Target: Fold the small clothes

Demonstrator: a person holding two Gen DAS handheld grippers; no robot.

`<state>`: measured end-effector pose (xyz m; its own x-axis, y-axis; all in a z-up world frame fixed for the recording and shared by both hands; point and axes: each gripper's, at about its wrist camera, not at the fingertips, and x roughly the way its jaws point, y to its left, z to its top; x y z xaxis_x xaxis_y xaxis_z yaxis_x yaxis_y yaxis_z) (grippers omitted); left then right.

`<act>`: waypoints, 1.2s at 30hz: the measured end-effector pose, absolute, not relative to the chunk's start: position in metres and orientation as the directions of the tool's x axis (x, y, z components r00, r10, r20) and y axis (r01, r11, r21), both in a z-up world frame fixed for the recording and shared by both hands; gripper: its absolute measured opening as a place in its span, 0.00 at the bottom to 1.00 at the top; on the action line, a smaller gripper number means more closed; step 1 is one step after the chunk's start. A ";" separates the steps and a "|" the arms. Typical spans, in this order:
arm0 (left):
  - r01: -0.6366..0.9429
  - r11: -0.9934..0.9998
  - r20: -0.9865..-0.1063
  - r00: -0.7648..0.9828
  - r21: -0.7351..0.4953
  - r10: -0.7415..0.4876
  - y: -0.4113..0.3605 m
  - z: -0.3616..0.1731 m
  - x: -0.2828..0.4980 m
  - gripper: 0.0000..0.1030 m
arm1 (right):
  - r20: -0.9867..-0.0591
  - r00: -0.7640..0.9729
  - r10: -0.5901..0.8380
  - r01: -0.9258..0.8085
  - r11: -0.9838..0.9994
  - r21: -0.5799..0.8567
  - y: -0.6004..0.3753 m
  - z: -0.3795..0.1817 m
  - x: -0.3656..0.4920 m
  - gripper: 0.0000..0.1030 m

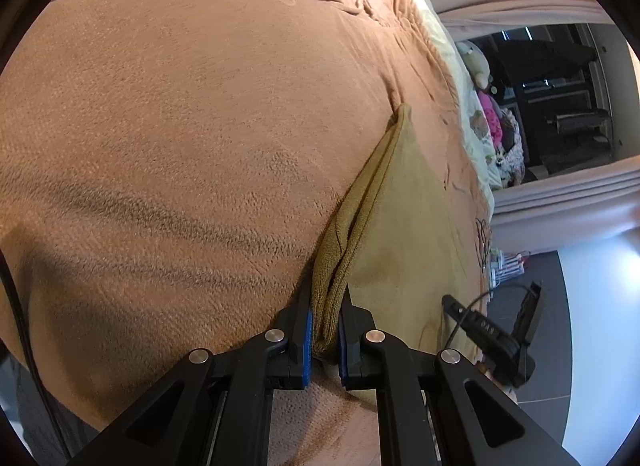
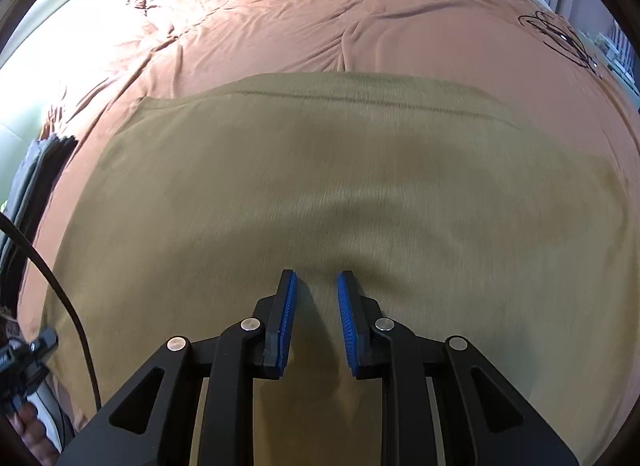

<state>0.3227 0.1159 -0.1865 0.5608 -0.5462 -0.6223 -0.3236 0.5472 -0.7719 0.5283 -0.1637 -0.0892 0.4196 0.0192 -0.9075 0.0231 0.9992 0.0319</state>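
A mustard-yellow garment (image 2: pixel 340 185) lies spread flat on an orange blanket (image 2: pixel 280 25). In the left wrist view my left gripper (image 1: pixel 325 314) is shut on a bunched edge of the same garment (image 1: pixel 400 201), lifting it slightly off the blanket (image 1: pixel 180 125). My right gripper (image 2: pixel 317 286) hovers just above the middle of the garment's near part with its blue-padded jaws parted and nothing between them. The right gripper also shows in the left wrist view (image 1: pixel 496 330) at the lower right.
A dark grey folded item (image 2: pixel 44 157) lies at the blanket's left edge. A black cable (image 2: pixel 60 290) runs down the left. Beyond the bed's right edge are curtains (image 1: pixel 560 201), soft toys (image 1: pixel 488 105) and dark furniture (image 1: pixel 560 85).
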 end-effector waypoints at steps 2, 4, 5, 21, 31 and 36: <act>-0.331 0.543 -0.623 0.561 -0.772 -0.545 0.117 -0.188 0.320 0.09 | -0.909 0.417 0.010 0.025 0.999 0.022 -0.162 -0.091 0.539 0.18; -0.336 0.542 -0.626 0.561 -0.770 -0.542 0.119 -0.188 0.317 0.09 | -0.909 0.417 -0.001 0.031 0.999 0.014 -0.162 -0.093 0.551 0.18; -0.339 0.541 -0.627 0.561 -0.769 -0.540 0.118 -0.188 0.317 0.09 | -0.908 0.419 -0.004 0.030 0.999 0.009 -0.161 -0.092 0.556 0.18; -0.335 0.529 -0.615 0.568 -0.780 -0.547 0.118 -0.172 0.312 0.09 | -0.897 0.438 0.053 0.047 0.996 0.082 -0.179 -0.085 0.581 0.18; -0.228 0.533 -0.549 0.599 -0.815 -0.583 0.108 -0.130 0.314 0.09 | -0.887 0.432 0.164 -0.030 0.985 0.167 -0.176 -0.075 0.507 0.18; -0.157 0.541 -0.514 0.604 -0.826 -0.609 0.095 -0.106 0.321 0.09 | -0.875 0.427 0.228 -0.042 0.972 0.233 -0.170 -0.078 0.467 0.18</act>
<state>0.3211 0.0952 -0.1058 0.6038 -0.6091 -0.5142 -0.1574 0.5412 -0.8260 0.4674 -0.1699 -0.0779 0.4272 0.2280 -0.8749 -0.0418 0.9716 0.2328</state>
